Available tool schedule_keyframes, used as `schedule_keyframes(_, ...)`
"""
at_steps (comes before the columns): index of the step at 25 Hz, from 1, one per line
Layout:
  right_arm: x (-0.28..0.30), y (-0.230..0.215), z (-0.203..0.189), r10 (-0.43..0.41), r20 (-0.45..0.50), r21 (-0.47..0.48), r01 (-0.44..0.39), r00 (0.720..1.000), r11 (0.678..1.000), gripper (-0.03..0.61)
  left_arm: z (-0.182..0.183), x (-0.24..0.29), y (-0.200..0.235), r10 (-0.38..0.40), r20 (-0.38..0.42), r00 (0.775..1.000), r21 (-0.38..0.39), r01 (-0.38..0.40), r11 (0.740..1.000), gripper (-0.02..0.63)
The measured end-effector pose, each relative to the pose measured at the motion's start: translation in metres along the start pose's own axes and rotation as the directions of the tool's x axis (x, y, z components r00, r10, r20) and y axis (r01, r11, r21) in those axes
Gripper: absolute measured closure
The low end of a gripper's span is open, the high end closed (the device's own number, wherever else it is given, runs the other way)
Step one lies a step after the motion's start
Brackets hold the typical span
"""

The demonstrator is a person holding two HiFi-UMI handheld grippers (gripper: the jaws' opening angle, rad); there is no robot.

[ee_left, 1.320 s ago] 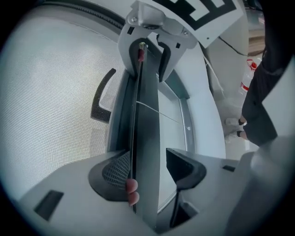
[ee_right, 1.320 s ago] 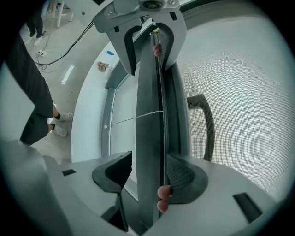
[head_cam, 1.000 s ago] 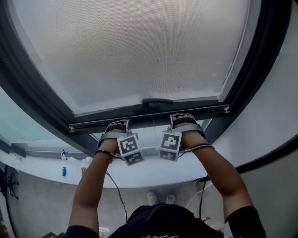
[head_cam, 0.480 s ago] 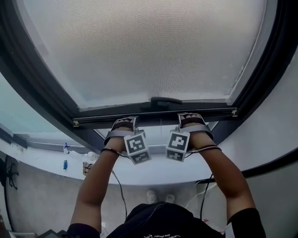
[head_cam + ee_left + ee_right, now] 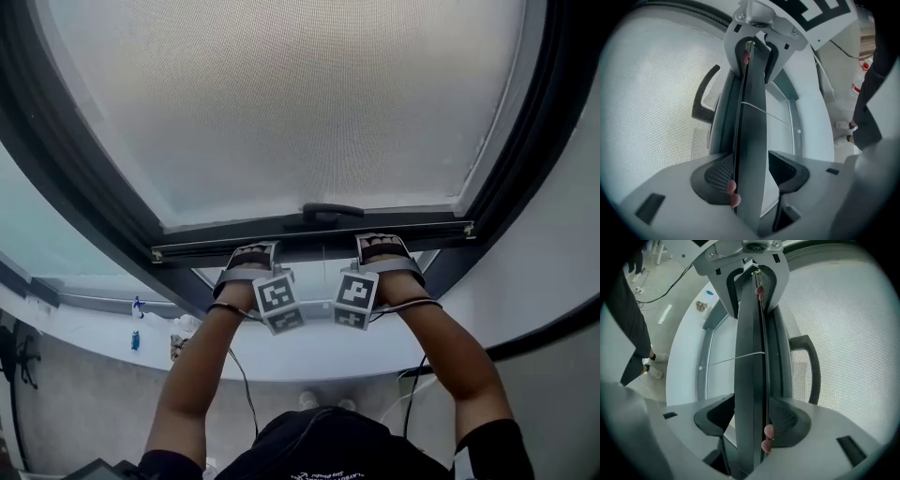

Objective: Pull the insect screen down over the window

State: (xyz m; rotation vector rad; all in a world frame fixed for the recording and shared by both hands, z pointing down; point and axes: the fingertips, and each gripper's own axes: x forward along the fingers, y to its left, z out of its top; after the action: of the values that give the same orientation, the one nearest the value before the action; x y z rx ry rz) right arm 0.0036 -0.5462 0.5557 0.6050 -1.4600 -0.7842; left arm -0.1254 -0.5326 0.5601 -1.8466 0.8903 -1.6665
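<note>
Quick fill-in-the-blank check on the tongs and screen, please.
1. The dark bottom bar is clamped by ___ tongs: left tongs and right tongs.
2. The black handle sits ___ the two tongs.
3. In the head view, the mesh spreads ___ the bar.
Missing words: both; between; above.

Standing indoors at a large window: an ordinary room, though whether home or office cannot be told.

A dark-framed window (image 5: 89, 187) is filling the view, with a fine-mesh insect screen (image 5: 300, 103) stretching across it and a dark handle (image 5: 333, 212) sitting at the window's lower edge. Below the window a broad white sill (image 5: 314, 354) is running side to side, carrying a small blue bottle (image 5: 135, 340) towards the window's left. Beneath that, a speckled grey floor (image 5: 84, 412) is showing, with a dark cable (image 5: 246, 398) trailing over it.
</note>
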Motion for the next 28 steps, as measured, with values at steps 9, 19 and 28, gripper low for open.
schedule_keyframes(9,-0.007,-0.009,-0.001,0.033,0.024,-0.016,-0.032,0.999,0.999,0.394,0.000,0.000,0.008,-0.037,0.011,0.999,-0.018,0.037,0.999,0.428)
schedule_keyframes(19,-0.012,-0.012,-0.002,0.014,0.027,-0.012,-0.013,1.000,1.000,0.394,-0.002,-0.009,0.014,0.062,-0.009,0.998,0.030,-0.062,0.998,0.428)
schedule_keyframes(28,-0.084,-0.052,0.006,-0.088,0.328,0.355,-0.036,0.941,0.934,0.394,0.029,-0.073,0.037,0.064,0.231,0.971,-0.315,0.012,0.949,0.428)
